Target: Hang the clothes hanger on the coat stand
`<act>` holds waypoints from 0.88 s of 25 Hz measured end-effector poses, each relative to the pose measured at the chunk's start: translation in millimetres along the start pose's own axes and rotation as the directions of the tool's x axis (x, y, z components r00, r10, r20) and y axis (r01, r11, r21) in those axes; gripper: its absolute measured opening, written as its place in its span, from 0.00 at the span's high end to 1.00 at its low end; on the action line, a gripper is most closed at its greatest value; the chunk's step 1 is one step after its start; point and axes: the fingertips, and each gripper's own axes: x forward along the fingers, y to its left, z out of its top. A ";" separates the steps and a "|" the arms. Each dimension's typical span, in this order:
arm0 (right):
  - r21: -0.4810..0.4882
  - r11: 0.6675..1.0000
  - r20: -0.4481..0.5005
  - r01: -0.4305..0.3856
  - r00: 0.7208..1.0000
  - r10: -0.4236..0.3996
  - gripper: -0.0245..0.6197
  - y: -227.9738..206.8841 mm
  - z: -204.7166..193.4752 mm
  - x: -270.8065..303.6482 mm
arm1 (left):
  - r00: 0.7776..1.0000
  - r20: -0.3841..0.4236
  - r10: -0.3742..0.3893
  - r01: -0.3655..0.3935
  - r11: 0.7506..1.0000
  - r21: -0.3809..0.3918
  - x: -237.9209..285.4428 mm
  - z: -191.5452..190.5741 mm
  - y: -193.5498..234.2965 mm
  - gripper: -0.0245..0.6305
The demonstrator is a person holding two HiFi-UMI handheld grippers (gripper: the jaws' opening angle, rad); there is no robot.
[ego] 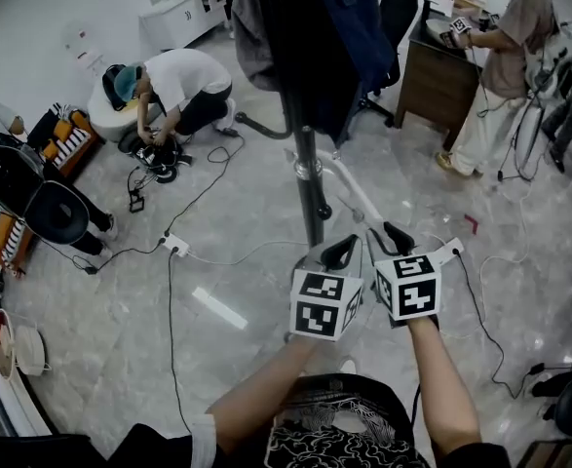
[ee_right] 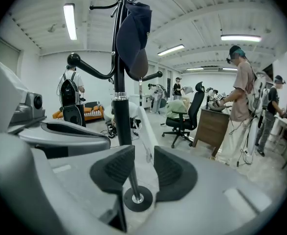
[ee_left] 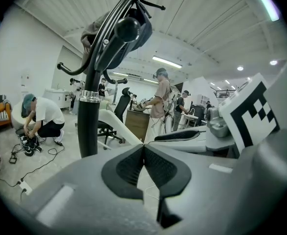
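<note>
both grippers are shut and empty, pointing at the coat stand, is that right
Only the left gripper is shut. The right gripper has its jaws apart, as the right gripper view shows. Both are empty and point at the coat stand.

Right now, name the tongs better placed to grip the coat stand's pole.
Right, probably. The right tongs stand open with the pole lined up between their jaws; the left tongs are shut, with the pole off to their left.
</note>
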 end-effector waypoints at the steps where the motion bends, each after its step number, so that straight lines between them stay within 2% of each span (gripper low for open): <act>1: 0.007 1.000 0.005 0.005 1.000 -0.005 0.78 -0.4 0.5 -6.7 | 1.000 0.002 -0.009 0.009 1.000 0.001 -1.2 1.0 -4.2 0.95; 10: 0.035 0.997 0.075 0.065 0.995 -0.068 0.79 2.6 6.2 -63.0 | 0.997 0.005 -0.072 0.072 0.997 0.022 -13.5 1.5 -37.0 0.95; 22: 0.107 0.990 0.105 0.094 0.989 -0.105 0.87 8.2 -1.9 -110.5 | 0.992 -0.004 -0.127 0.127 0.990 0.066 -30.6 2.7 -68.8 0.95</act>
